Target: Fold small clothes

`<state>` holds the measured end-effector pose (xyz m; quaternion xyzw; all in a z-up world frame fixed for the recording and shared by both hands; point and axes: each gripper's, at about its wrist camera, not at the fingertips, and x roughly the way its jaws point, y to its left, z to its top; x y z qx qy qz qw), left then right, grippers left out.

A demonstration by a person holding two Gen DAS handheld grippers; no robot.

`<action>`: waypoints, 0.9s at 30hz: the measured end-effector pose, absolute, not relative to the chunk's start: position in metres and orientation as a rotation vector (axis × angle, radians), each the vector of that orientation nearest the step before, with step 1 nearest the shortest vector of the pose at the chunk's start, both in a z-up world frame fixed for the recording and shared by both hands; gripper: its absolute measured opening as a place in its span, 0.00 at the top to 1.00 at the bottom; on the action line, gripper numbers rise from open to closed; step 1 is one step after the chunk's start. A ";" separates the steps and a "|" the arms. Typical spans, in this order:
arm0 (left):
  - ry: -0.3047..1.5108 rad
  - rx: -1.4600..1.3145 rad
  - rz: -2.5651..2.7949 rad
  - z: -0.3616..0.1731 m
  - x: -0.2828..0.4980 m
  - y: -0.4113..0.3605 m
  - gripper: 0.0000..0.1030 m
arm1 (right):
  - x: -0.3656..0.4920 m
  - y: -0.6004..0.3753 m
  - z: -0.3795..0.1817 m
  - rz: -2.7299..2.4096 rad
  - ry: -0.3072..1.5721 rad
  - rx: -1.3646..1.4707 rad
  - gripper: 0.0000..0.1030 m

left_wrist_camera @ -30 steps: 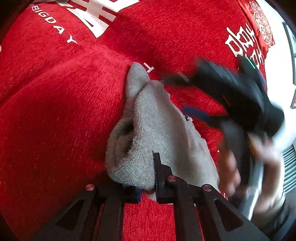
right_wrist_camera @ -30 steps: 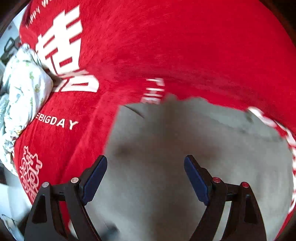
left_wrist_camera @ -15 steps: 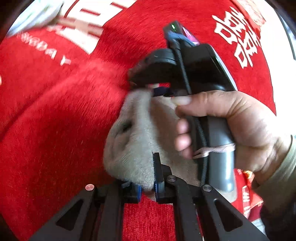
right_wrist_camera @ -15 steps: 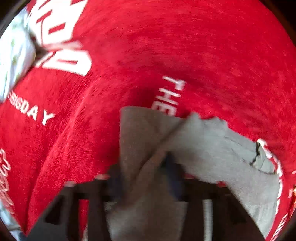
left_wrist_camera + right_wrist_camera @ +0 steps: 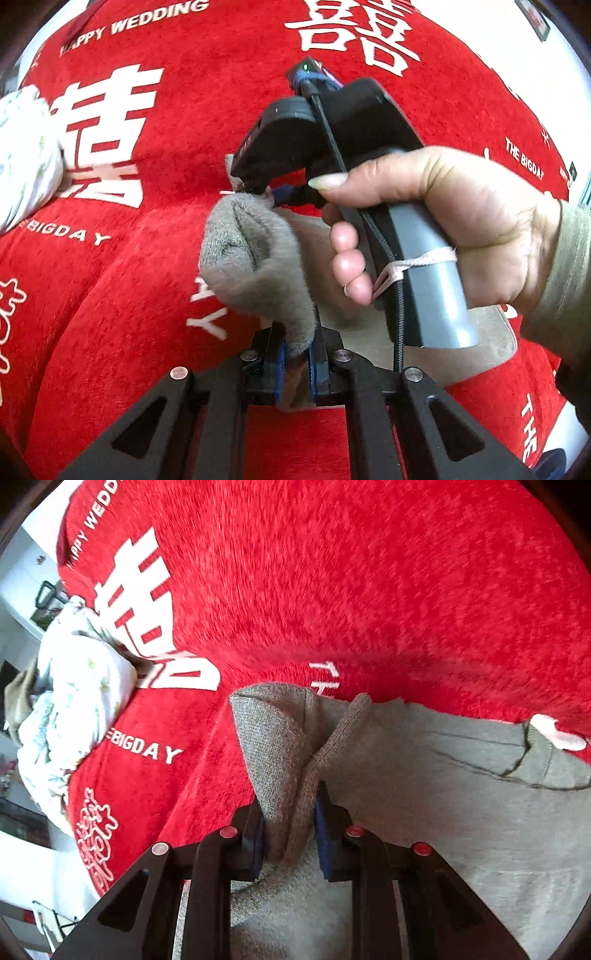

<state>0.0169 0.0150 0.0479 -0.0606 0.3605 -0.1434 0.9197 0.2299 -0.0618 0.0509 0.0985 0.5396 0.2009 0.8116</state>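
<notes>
Both grippers pinch the grey knitted garment (image 5: 424, 794) lying on the red printed cloth (image 5: 369, 572): left gripper (image 5: 295, 363) clamps a raised fold, right gripper (image 5: 290, 834) clamps another bunched edge — likely to carry the fabric over flat.

A: What has the left gripper (image 5: 295, 363) got?

B: A bunched fold of the grey garment (image 5: 255, 258), pinched tight between its blue pads.

A: And the other one?

B: The right gripper (image 5: 275, 190) is held in a hand (image 5: 436, 221), its tips at the garment's far edge.

A: Underneath?

B: A red cloth (image 5: 110, 314) with white lettering; a white bundle (image 5: 26, 158) lies at its left.
</notes>
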 end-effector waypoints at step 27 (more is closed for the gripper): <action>0.729 0.164 -0.340 0.074 -0.011 -0.081 0.90 | 0.209 -0.175 0.113 0.445 1.085 0.224 0.76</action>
